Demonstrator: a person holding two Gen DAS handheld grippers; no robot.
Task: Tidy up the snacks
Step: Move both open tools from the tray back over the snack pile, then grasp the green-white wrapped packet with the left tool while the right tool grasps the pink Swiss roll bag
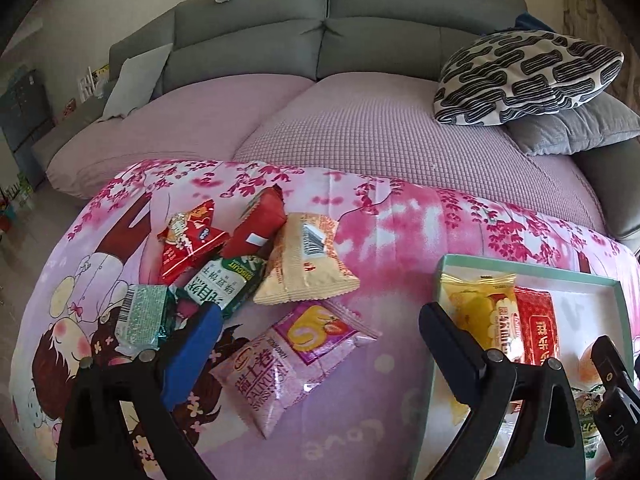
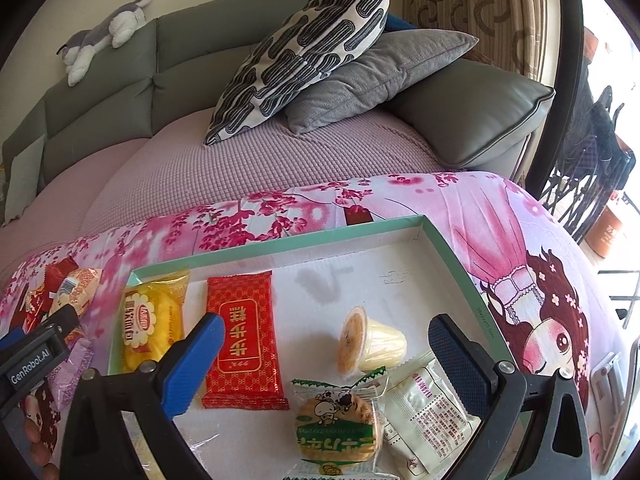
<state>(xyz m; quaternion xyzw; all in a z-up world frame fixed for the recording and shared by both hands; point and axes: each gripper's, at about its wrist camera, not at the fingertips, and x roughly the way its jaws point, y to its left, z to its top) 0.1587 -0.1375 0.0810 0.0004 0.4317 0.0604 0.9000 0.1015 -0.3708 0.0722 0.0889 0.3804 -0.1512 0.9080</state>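
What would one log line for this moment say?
left gripper open over pink packet | right gripper open over tray | five snacks in tray

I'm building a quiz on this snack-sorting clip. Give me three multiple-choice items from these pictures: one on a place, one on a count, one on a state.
1. Where does the pink Swiss roll packet lie?
A. in the tray
B. on the cloth, between the left gripper's fingers
C. on the sofa

2. How many snacks lie inside the green-rimmed tray?
A. two
B. five
C. eight

3. How does the right gripper stand?
A. open, holding nothing
B. shut on the jelly cup
C. shut on the red packet

Answers:
1 B, it rests on the floral cloth left of the tray.
2 B: yellow cake, red packet, jelly cup, green biscuit, white sachet.
3 A, its fingers are spread wide above the tray.
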